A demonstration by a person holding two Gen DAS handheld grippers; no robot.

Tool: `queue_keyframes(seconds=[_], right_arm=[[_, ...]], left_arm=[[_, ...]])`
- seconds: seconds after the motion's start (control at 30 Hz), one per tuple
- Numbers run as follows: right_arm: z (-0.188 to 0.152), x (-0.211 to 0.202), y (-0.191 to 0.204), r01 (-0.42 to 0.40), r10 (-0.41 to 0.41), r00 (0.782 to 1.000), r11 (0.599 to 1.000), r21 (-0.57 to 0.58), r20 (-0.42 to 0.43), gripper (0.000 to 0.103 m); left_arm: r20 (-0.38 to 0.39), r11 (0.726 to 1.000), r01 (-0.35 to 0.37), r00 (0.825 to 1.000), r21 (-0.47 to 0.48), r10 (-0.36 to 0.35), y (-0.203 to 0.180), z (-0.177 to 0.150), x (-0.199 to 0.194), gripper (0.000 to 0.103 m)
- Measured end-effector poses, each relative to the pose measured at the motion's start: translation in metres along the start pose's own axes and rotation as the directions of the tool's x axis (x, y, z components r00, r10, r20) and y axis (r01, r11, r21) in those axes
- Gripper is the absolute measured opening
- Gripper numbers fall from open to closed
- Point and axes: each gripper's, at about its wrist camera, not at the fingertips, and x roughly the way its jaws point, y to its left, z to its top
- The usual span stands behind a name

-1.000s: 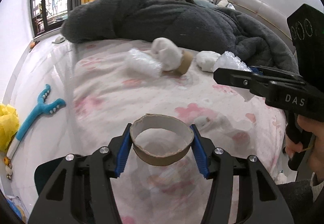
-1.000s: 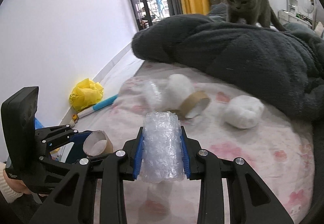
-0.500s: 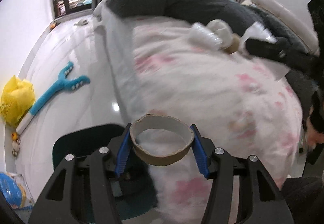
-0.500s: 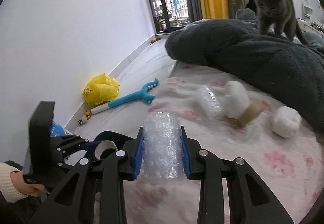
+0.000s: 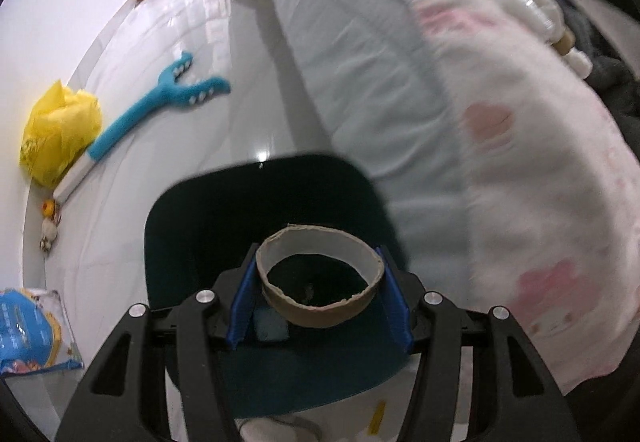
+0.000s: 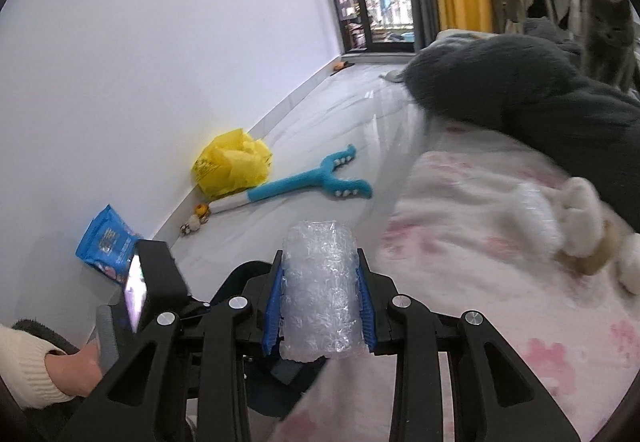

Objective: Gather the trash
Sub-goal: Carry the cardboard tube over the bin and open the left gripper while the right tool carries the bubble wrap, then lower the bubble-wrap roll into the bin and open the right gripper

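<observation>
While we are collecting the trash from the bed (image 5: 520, 146), we are holding one piece in each gripper, so both can go to the bin in one trip. Our left gripper (image 5: 318, 296) is pinching the cardboard ring (image 5: 318, 282) by its outer wall, the blue pads (image 5: 242, 306) pressing on two opposite sides. We are holding it directly over the mouth of the dark teal bin (image 5: 224, 210) on the floor, probably so that it falls inside when the jaws spread. Its axis is pointing roughly forward and down into the bin, and we are looking through its hole at the dark inside. Our right gripper (image 6: 319, 300) is squeezing the bubble wrap roll (image 6: 319, 290) between its pads; the long axis of the roll is running forward along the fingers. It is hanging at the edge of the bed, near the bin but, we judge, not yet over it. More trash (image 6: 568, 222) is lying on the bed.
</observation>
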Motion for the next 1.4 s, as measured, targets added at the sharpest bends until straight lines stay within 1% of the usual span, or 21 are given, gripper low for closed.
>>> queue_keyframes(seconds=[0.13, 0.27, 0.33, 0.4, 0.43, 0.57, 0.67, 0.77, 0.87, 0.93, 0.97, 1.03, 1.07, 1.2, 1.4], right_arm=[[-0.001, 0.018, 0.017, -0.023, 0.022, 0.999, 1.000, -0.020, -0.032, 0.033], [-0.001, 0.033, 0.024, -0.041, 0.040, 0.997, 0.999, -0.014, -0.061, 0.033], [-0.002, 0.044, 0.029, -0.048, 0.047, 0.995, 0.999, -0.010, -0.083, 0.033], [-0.005, 0.051, 0.030, -0.051, 0.049, 0.994, 0.999, -0.010, -0.102, 0.033], [-0.006, 0.056, 0.032, -0.051, 0.049, 0.992, 0.999, -0.010, -0.112, 0.033], [-0.009, 0.071, 0.036, -0.049, 0.048, 0.989, 0.999, -0.002, -0.143, 0.033], [-0.013, 0.081, 0.037, -0.047, 0.047, 0.986, 0.999, 0.007, -0.162, 0.033], [-0.018, 0.094, 0.039, -0.043, 0.045, 0.980, 0.999, 0.016, -0.194, 0.033], [-0.024, 0.106, 0.041, -0.033, 0.035, 0.974, 0.999, 0.014, -0.226, 0.033], [-0.028, 0.117, 0.043, -0.027, 0.029, 0.968, 1.000, 0.014, -0.251, 0.033], [-0.030, 0.121, 0.042, -0.027, 0.030, 0.965, 1.000, 0.015, -0.261, 0.033], [-0.035, 0.132, 0.045, -0.027, 0.032, 0.958, 0.999, 0.024, -0.285, 0.033], [-0.037, 0.137, 0.046, -0.027, 0.034, 0.955, 0.999, 0.027, -0.294, 0.033], [-0.049, 0.154, 0.050, -0.013, 0.022, 0.940, 0.999, 0.029, -0.341, 0.033], [-0.066, 0.181, 0.055, -0.006, 0.029, 0.909, 0.998, 0.057, -0.415, 0.033]], left_arm=[[-0.071, 1.000, -0.012, 0.997, -0.015, 0.011, 0.016, -0.013, 0.014, 0.059], [-0.145, 0.999, -0.015, 0.989, -0.036, 0.010, 0.029, -0.027, 0.027, 0.059], [-0.188, 0.999, -0.018, 0.982, -0.046, 0.009, 0.035, -0.033, 0.034, 0.059], [-0.211, 0.999, -0.024, 0.977, -0.048, 0.013, 0.040, -0.038, 0.037, 0.060], [-0.217, 0.999, -0.029, 0.976, -0.046, 0.019, 0.042, -0.040, 0.037, 0.061], [-0.218, 0.998, -0.029, 0.976, -0.050, 0.017, 0.049, -0.045, 0.032, 0.071], [-0.207, 0.998, -0.024, 0.978, -0.058, 0.012, 0.054, -0.047, 0.026, 0.074], [-0.172, 0.998, -0.015, 0.985, -0.067, 0.003, 0.058, -0.047, 0.015, 0.074], [-0.113, 0.997, -0.004, 0.994, -0.078, -0.005, 0.063, -0.043, 0.001, 0.074], [-0.059, 0.995, 0.011, 0.998, -0.096, -0.017, 0.067, -0.039, -0.011, 0.075], [-0.032, 0.994, 0.019, 0.999, -0.103, -0.023, 0.070, -0.037, -0.016, 0.078], [0.034, 0.994, 0.012, 0.999, -0.105, -0.008, 0.072, -0.034, -0.030, 0.079], [0.066, 0.994, 0.009, 0.998, -0.105, -0.002, 0.073, -0.033, -0.038, 0.079], [0.146, 0.994, 0.001, 0.989, -0.113, 0.016, 0.081, -0.025, -0.057, 0.080], [0.270, 0.993, -0.008, 0.962, -0.116, 0.039, 0.088, -0.013, -0.090, 0.082]])
